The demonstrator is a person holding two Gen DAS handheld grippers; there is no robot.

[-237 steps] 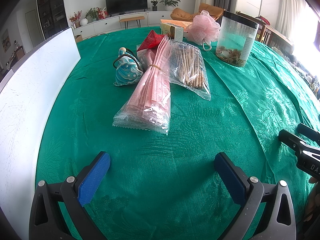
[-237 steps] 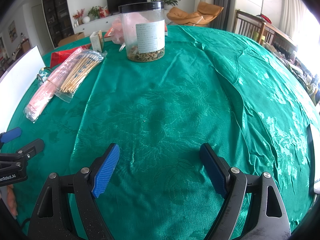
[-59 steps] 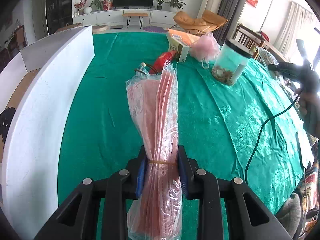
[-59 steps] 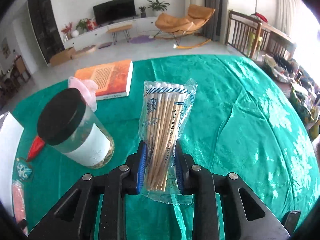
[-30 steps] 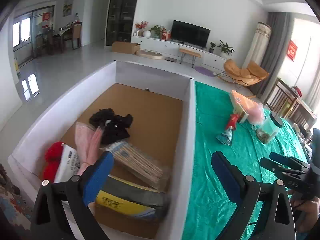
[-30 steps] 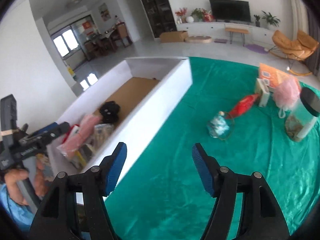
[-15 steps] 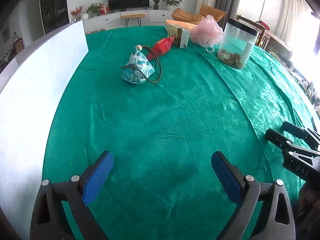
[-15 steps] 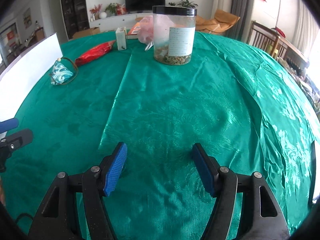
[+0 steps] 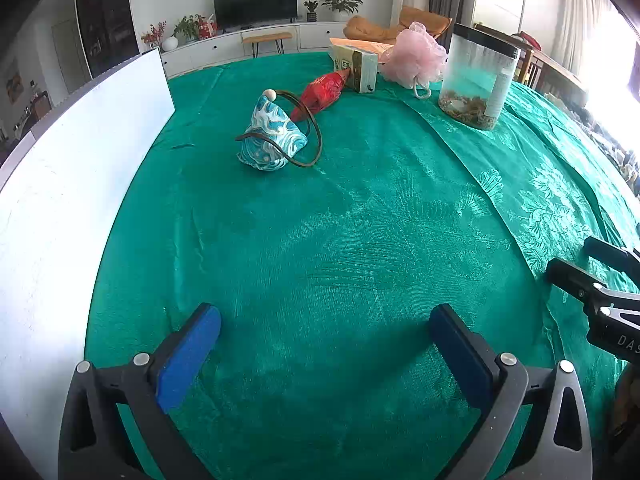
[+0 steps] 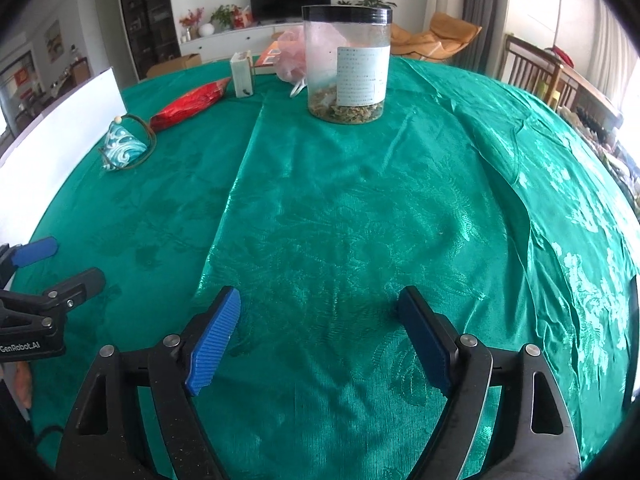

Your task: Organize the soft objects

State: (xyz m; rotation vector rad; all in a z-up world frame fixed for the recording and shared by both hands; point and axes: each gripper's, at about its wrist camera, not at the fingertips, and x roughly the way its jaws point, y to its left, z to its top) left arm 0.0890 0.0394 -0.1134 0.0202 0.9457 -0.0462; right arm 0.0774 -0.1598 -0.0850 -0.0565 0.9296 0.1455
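Note:
A blue-and-white patterned fabric pouch [image 9: 270,138] with a brown loop handle lies on the green tablecloth [image 9: 360,240]; it also shows at the left of the right wrist view [image 10: 120,148]. Behind it lie a red packet [image 9: 322,90] [image 10: 188,106] and a pink mesh bath puff [image 9: 414,60] [image 10: 292,58]. My left gripper [image 9: 324,338] is open and empty, low over bare cloth well in front of the pouch. My right gripper [image 10: 320,332] is open and empty, over bare cloth in front of the jar.
A white box wall [image 9: 72,152] runs along the left table edge [image 10: 60,136]. A clear jar with a black lid [image 9: 478,76] [image 10: 346,64] stands at the back. A small carton [image 9: 358,65] and an orange book stand behind the red packet.
Both grippers let go of their packets into the white box and swung back over the table. In the last half second they have barely moved; both stay open and empty.

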